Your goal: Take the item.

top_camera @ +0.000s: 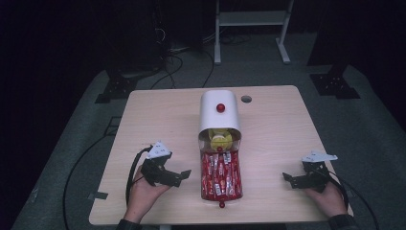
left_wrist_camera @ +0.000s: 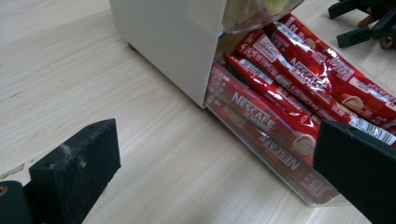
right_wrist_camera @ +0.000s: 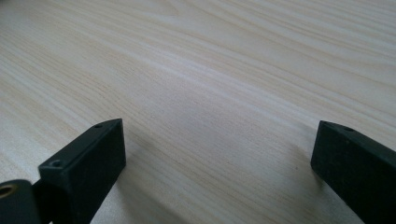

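Note:
A white box (top_camera: pixel 219 111) with a red knob (top_camera: pixel 220 108) on top stands at the table's middle. Its clear drawer (top_camera: pixel 221 176) is pulled out toward me and holds several red Nescafe sachets (left_wrist_camera: pixel 299 79). A yellow item (top_camera: pixel 220 140) sits inside the box mouth. My left gripper (top_camera: pixel 183 176) rests open on the table just left of the drawer, with nothing between its jaws, which point at the drawer. My right gripper (top_camera: pixel 288 180) lies open near the front right corner, over bare wood. In the left gripper view the other gripper (left_wrist_camera: pixel 362 21) shows at top right.
The light wooden table (top_camera: pixel 158 120) has a round cable hole (top_camera: pixel 246 99) behind the box. Cables trail from both grippers off the front edge. A white metal frame (top_camera: pixel 251 28) and black stands sit on the floor beyond the table.

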Available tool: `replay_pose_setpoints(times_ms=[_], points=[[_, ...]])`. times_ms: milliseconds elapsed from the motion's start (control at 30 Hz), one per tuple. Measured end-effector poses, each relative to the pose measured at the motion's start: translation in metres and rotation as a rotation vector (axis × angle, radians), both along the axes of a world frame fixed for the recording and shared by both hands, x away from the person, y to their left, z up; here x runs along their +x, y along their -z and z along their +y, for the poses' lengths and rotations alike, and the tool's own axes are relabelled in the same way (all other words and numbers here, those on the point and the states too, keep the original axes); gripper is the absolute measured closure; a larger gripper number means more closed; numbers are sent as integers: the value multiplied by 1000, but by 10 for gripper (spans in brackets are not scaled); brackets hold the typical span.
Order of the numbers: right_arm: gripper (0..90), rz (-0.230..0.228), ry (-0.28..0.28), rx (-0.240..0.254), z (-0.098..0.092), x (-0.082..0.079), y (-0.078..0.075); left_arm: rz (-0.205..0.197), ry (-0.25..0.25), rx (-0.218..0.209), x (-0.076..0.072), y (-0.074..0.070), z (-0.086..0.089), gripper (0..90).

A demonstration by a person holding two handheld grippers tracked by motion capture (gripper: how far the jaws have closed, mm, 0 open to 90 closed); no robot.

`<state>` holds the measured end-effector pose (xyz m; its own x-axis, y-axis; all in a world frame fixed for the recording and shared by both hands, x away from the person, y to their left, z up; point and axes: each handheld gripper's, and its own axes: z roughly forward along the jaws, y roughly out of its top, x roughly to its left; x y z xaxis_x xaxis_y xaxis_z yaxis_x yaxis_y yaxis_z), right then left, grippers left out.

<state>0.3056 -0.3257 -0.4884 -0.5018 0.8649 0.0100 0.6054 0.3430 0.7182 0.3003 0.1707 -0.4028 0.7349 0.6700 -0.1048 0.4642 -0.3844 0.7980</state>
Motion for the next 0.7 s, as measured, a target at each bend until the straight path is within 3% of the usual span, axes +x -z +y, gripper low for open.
replay_pose_setpoints(times_ms=[700], points=[[24, 0, 0, 0, 0, 0, 0, -13, 45, -14, -2, -8, -24, 3]])
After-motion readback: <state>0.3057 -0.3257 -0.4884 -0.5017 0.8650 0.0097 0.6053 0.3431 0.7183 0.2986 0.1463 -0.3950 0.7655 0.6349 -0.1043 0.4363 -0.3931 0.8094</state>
